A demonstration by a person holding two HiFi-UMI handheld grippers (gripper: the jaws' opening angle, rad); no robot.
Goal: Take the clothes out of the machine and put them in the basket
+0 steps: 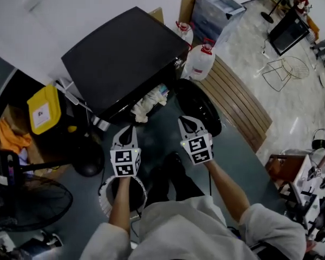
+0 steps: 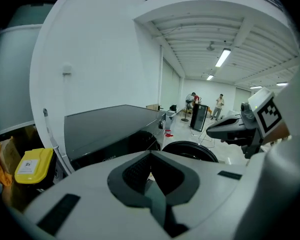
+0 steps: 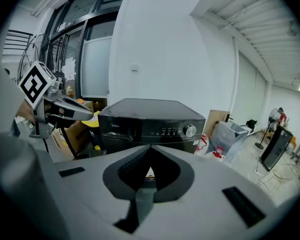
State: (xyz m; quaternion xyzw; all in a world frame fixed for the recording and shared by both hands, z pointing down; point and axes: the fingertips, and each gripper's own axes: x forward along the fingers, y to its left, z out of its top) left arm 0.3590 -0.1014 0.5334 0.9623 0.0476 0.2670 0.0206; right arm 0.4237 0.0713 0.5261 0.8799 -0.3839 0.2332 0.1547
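Head view: the left gripper (image 1: 128, 129) and the right gripper (image 1: 186, 122) both have their jaws together and hold nothing. Just ahead of them, clothes (image 1: 148, 103) hang over the edge of the washing machine (image 1: 124, 58) opening. The open door (image 1: 199, 108) is just beside the right gripper. The basket (image 1: 102, 195) is behind the left gripper.

We see a black machine (image 1: 124, 58), whitish clothes (image 1: 149, 103), a yellow canister (image 1: 43, 110), an orange cloth (image 1: 13, 137), red-capped white jugs (image 1: 199, 64), and black-and-white square markers on the left gripper (image 1: 129, 129) and right gripper (image 1: 184, 121).

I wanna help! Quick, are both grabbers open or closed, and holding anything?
Left gripper: closed, holding nothing.
Right gripper: closed, holding nothing.
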